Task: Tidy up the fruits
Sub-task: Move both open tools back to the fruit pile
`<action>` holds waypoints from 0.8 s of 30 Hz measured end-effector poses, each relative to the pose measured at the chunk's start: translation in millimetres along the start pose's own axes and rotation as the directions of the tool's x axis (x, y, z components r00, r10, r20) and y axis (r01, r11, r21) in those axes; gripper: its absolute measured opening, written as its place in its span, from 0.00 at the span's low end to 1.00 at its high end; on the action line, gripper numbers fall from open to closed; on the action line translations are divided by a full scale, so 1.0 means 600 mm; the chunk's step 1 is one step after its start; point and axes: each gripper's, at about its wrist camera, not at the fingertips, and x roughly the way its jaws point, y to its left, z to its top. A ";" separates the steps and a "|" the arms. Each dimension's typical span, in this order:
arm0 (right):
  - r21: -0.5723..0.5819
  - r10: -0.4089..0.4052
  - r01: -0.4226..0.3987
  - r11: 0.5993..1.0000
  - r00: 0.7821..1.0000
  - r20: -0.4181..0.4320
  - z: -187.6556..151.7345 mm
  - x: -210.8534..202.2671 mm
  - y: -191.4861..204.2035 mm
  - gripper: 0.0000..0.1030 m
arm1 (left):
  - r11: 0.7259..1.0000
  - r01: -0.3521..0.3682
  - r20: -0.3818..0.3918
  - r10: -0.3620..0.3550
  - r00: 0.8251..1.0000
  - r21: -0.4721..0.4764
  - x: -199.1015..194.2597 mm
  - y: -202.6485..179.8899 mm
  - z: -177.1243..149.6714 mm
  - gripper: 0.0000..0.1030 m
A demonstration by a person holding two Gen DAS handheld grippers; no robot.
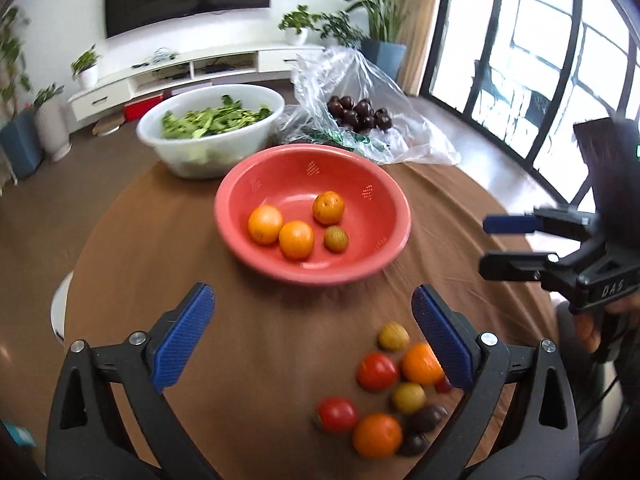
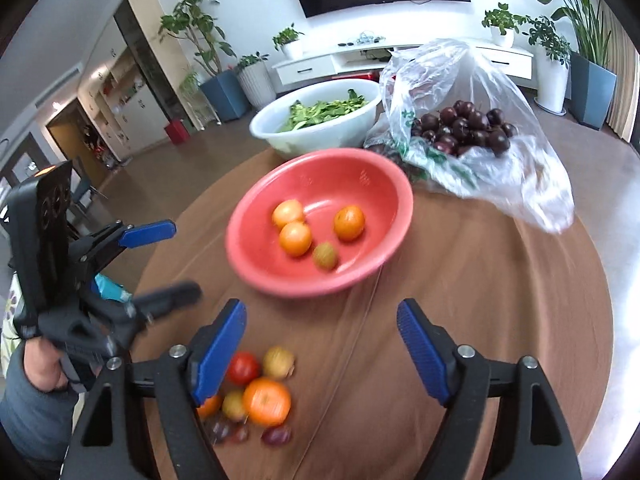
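A red bowl (image 1: 368, 184) on the brown round table holds three oranges (image 1: 296, 239) and one small yellow-green fruit (image 1: 335, 238). My left gripper (image 1: 312, 336) is open and empty, hovering in front of the bowl. Loose fruit lies by its right finger: oranges (image 1: 377, 435), red tomatoes (image 1: 377, 371), small yellow fruits (image 1: 394, 335) and dark plums (image 1: 426, 418). My right gripper (image 2: 322, 344) is open and empty too, near the red bowl (image 2: 360, 184), with the same pile of loose fruit (image 2: 267, 401) by its left finger. Each view shows the other gripper, the right gripper (image 1: 484, 245) and the left gripper (image 2: 184, 259), in a person's hand.
A white basin of green leaves (image 1: 180, 152) stands behind the bowl. Beside it lies a clear plastic bag with dark cherries (image 1: 360, 114). The table edge curves round close on the left and right. Floor, a TV cabinet and potted plants lie beyond.
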 end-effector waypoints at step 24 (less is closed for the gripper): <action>-0.088 0.026 -0.036 0.995 0.993 -0.116 -0.157 0.051 0.148 0.56 | 0.979 -0.052 -0.062 0.040 0.997 -0.196 -0.077 -0.012 -0.248 1.00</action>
